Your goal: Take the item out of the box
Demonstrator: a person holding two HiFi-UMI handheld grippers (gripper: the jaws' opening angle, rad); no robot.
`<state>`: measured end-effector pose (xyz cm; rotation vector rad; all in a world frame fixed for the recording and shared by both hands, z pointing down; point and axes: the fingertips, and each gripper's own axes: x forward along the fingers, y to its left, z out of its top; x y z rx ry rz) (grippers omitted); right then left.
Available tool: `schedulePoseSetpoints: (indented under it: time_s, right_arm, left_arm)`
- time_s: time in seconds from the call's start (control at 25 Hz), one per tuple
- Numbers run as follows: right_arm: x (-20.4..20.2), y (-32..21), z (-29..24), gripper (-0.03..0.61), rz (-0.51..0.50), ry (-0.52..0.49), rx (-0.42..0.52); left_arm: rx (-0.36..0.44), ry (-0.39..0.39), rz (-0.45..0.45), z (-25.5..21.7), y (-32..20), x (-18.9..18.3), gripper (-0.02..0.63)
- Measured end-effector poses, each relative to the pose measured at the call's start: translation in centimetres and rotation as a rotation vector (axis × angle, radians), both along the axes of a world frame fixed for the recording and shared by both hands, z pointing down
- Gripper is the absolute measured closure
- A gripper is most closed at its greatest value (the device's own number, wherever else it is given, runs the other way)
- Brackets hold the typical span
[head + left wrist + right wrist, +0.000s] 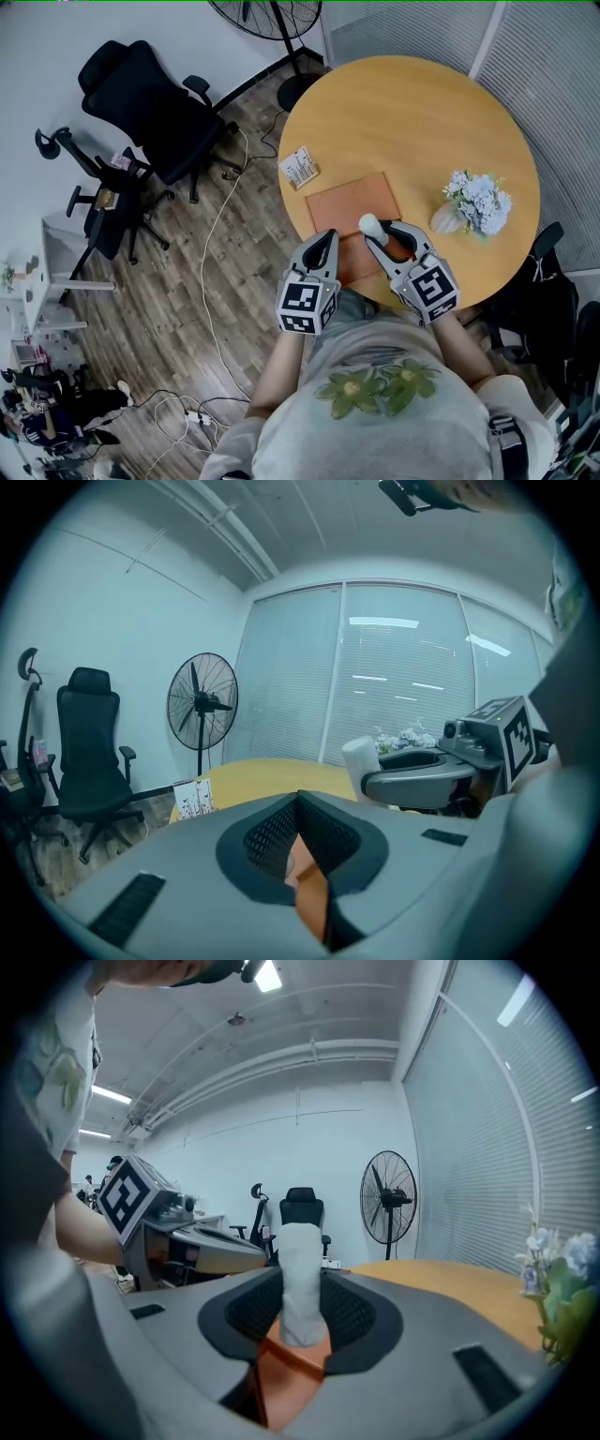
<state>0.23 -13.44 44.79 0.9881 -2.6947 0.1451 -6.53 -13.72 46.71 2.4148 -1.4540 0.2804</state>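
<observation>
A flat orange-brown box (352,202) lies on the round wooden table (422,112), near its front edge. My left gripper (326,236) is at the box's near left side, its jaws shut on an orange flap of the box (309,878). To its right, my right gripper (384,234) is shut on a white cylindrical item (370,224), which stands upright between the jaws (302,1283) just above the orange box (291,1372). The left gripper view also shows the white item (359,758) at the tip of the right gripper (412,780).
A small printed carton (300,167) lies left of the box. A bunch of pale flowers (476,203) lies at the table's right. Black office chairs (150,103) and a floor fan (272,19) stand beyond the table, with cables (211,281) on the wooden floor.
</observation>
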Motion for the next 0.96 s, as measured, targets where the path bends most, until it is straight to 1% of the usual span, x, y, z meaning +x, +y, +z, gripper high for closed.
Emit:
schedulePoseSetpoints:
  time_s: [0.36, 0.96]
  right_arm:
    - [-0.02, 0.24, -0.15, 0.446, 0.008, -0.019, -0.006]
    - [-0.02, 0.64, -0.36, 0.446, 0.013, -0.015, -0.003]
  left_arm:
    - [0.004, -0.003, 0.007, -0.21, 0.23, 0.22, 0.611]
    - [0.004, 0.000, 0.010, -0.28, 0.49, -0.02, 0.611]
